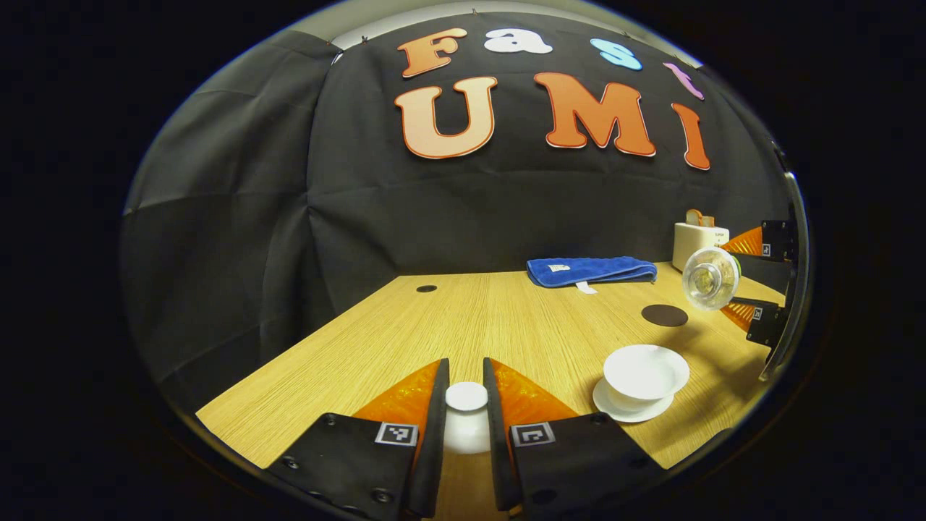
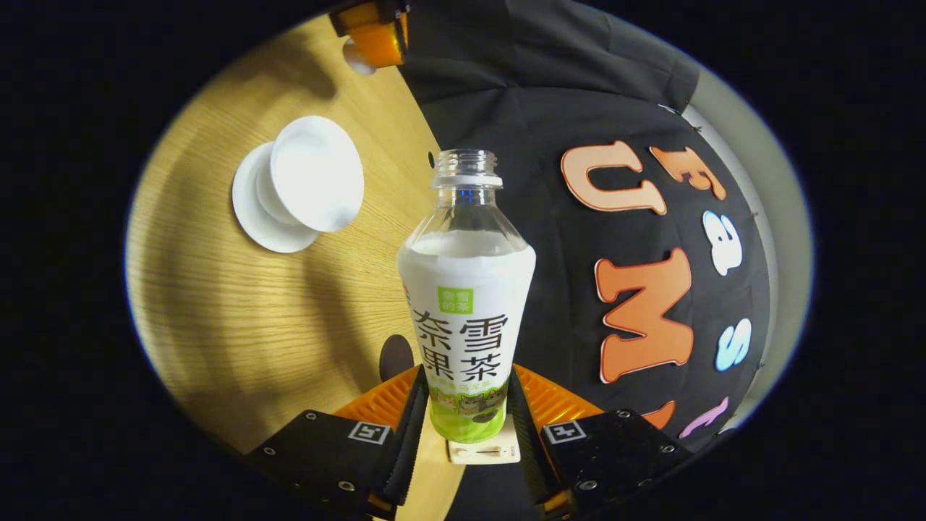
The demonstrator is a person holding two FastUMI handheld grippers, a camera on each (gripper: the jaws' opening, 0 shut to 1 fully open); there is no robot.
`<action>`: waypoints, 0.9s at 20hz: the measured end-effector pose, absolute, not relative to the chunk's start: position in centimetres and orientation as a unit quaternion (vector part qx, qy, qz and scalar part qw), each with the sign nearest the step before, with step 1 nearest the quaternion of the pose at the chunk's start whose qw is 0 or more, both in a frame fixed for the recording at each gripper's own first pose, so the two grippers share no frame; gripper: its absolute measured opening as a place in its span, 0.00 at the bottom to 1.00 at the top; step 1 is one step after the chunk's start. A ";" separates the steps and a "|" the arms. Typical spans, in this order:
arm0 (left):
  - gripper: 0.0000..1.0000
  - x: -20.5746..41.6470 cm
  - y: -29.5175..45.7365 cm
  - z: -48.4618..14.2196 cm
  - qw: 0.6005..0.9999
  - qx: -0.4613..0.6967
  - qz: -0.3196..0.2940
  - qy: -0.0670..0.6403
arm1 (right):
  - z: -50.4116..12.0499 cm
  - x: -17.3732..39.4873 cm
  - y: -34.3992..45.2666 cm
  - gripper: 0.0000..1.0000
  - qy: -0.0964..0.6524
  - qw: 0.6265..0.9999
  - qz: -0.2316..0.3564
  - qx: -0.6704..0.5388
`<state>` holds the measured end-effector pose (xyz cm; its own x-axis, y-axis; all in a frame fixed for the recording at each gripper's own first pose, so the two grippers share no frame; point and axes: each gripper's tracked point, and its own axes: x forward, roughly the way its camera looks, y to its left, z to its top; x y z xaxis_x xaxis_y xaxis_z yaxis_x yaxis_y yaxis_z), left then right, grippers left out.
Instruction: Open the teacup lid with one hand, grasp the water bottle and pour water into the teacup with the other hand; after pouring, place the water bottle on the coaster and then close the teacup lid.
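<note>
My left gripper [image 1: 466, 373] is shut on the white teacup lid [image 1: 466, 427], held low over the table; the lid's knob stands up between the fingers. The open white teacup [image 1: 646, 370] sits on its saucer [image 1: 628, 412] to the right of it. My right gripper [image 2: 466, 383] is shut on the lower body of the uncapped water bottle [image 2: 466, 289]. The bottle [image 1: 712, 278] is tipped on its side in the air, beyond and right of the cup, seen end on. The teacup [image 2: 316, 174] lies ahead and left of the bottle's mouth. No water stream shows. The dark round coaster [image 1: 664, 315] lies behind the cup.
A folded blue towel [image 1: 592, 270] lies at the back of the wooden table [image 1: 506, 325], and a white box-like appliance [image 1: 698, 242] stands at the back right. A small dark hole [image 1: 426, 289] marks the table's far left. The black cloth wall closes the back.
</note>
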<state>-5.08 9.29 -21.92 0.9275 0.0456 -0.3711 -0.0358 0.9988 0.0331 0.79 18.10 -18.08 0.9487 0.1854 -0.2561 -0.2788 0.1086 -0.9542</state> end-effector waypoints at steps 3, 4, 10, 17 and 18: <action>0.33 -5.2 9.7 -21.7 0.982 0.006 0.023 0.187 | -17.5 1.2 18.9 0.63 0.019 0.724 0.150 -0.673; 0.33 -5.3 9.8 -21.8 0.982 0.007 0.024 0.187 | -17.3 1.1 19.1 0.63 0.008 0.713 0.146 -0.686; 0.33 -5.8 10.4 -22.1 0.982 0.000 0.027 0.189 | -17.2 0.3 19.7 0.62 -0.024 0.669 0.148 -0.728; 0.33 -5.9 10.7 -22.2 0.981 0.004 0.027 0.191 | -17.4 0.6 19.5 0.62 -0.045 0.648 0.131 -0.749; 0.33 -5.9 10.7 -22.2 0.981 0.004 0.027 0.190 | -17.4 0.8 19.4 0.62 -0.048 0.647 0.128 -0.750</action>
<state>-5.91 10.69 -22.19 0.9263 0.0549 -0.3729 -0.0515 0.9985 0.0191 0.76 19.44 -17.38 0.9626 0.2378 -0.1301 -0.0938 -0.1582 -0.9829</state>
